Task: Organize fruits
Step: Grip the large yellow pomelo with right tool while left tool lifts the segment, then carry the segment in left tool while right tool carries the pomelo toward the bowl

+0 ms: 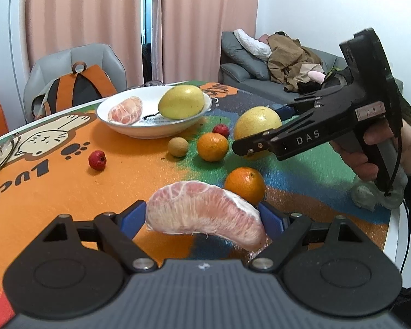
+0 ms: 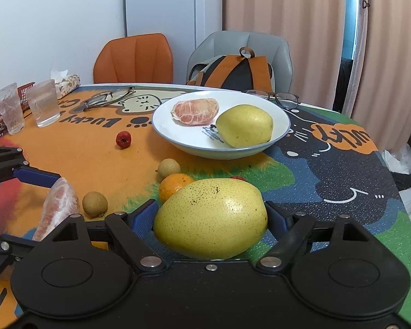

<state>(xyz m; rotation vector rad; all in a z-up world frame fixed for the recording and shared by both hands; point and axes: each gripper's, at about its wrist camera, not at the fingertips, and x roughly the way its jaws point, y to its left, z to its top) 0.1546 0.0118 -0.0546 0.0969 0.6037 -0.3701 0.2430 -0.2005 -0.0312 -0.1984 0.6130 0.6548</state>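
My left gripper (image 1: 205,216) is shut on a peeled pink pomelo segment (image 1: 205,213), held above the mat. My right gripper (image 2: 211,216) is shut on a large yellow pear (image 2: 211,219); it also shows in the left wrist view (image 1: 256,126). A white plate (image 1: 117,126) at the back holds another pomelo segment (image 1: 126,109) and a second yellow pear (image 1: 181,102). On the mat lie two oranges (image 1: 212,146) (image 1: 244,184), a brown longan (image 1: 178,146) and two small red fruits (image 1: 97,159) (image 1: 220,129).
The round table has a colourful cat mat (image 2: 328,170). Two glasses (image 2: 42,102) and a red basket (image 2: 27,89) stand at the left edge. Eyeglasses (image 2: 109,97) lie behind. A second pair (image 2: 282,97) lies past the plate. Chairs and a backpack (image 2: 233,68) stand behind.
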